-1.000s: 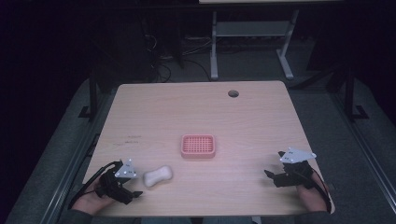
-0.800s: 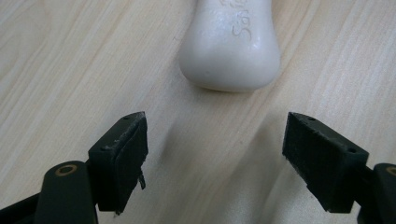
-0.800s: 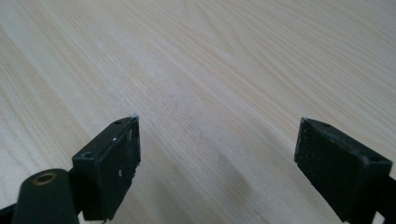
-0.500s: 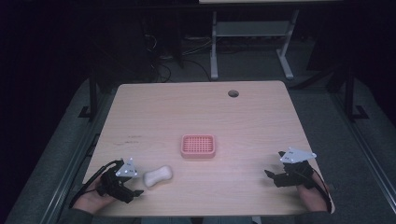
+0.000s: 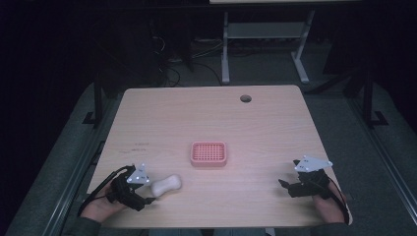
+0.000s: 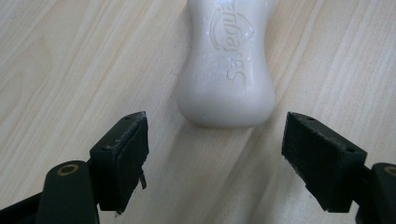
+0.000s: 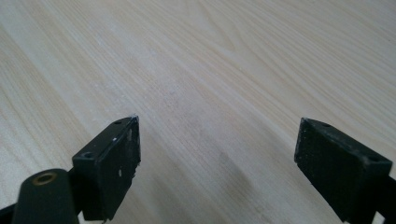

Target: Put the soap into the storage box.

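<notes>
A white waisted bar of soap (image 5: 166, 185) lies flat on the wooden table (image 5: 206, 123) near its front left. In the left gripper view the soap (image 6: 227, 60) sits just beyond the two black jaws, embossed lettering up. My left gripper (image 5: 145, 191) (image 6: 217, 154) is open, its jaws set wider than the bar's near end and not touching it. A pink soap dish (image 5: 208, 153) with a gridded floor rests at the table's middle. My right gripper (image 5: 285, 187) (image 7: 219, 163) stands open at the front right over bare wood.
A round cable hole (image 5: 245, 98) is cut near the table's far edge. Behind the table stand the legs of another desk (image 5: 225, 54) with cables on the dark floor. Forearms and hands come in at the front edge.
</notes>
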Demonstrator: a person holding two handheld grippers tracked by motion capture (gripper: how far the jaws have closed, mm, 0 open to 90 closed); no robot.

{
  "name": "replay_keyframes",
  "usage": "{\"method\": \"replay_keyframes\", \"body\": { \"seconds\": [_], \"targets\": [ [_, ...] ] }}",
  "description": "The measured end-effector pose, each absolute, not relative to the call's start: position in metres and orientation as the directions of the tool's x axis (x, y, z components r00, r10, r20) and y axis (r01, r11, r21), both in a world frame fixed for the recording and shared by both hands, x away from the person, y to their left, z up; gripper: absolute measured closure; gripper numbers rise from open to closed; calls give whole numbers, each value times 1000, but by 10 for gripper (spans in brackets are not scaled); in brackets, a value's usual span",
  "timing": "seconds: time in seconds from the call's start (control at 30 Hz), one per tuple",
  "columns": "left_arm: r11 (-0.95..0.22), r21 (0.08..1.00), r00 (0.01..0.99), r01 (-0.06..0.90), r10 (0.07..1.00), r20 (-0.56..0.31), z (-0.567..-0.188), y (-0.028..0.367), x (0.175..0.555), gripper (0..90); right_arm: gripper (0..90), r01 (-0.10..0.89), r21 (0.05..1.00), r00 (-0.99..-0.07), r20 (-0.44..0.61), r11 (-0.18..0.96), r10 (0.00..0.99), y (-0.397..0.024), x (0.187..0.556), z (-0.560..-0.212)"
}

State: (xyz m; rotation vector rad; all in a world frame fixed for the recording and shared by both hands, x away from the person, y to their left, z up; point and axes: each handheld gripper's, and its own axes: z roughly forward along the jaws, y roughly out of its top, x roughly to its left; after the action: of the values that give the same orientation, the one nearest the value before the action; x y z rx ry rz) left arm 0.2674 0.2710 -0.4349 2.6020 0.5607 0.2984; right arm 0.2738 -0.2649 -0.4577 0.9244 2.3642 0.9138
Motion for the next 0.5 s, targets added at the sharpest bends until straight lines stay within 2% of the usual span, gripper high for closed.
{"method": "replay_keyframes", "body": {
  "seconds": [0.5],
  "targets": [
    [-819,477,903,320,416,110,-432,262,274,224,138,421,712,-683,-159,562,713,-264,273,-458]
  ]
}}
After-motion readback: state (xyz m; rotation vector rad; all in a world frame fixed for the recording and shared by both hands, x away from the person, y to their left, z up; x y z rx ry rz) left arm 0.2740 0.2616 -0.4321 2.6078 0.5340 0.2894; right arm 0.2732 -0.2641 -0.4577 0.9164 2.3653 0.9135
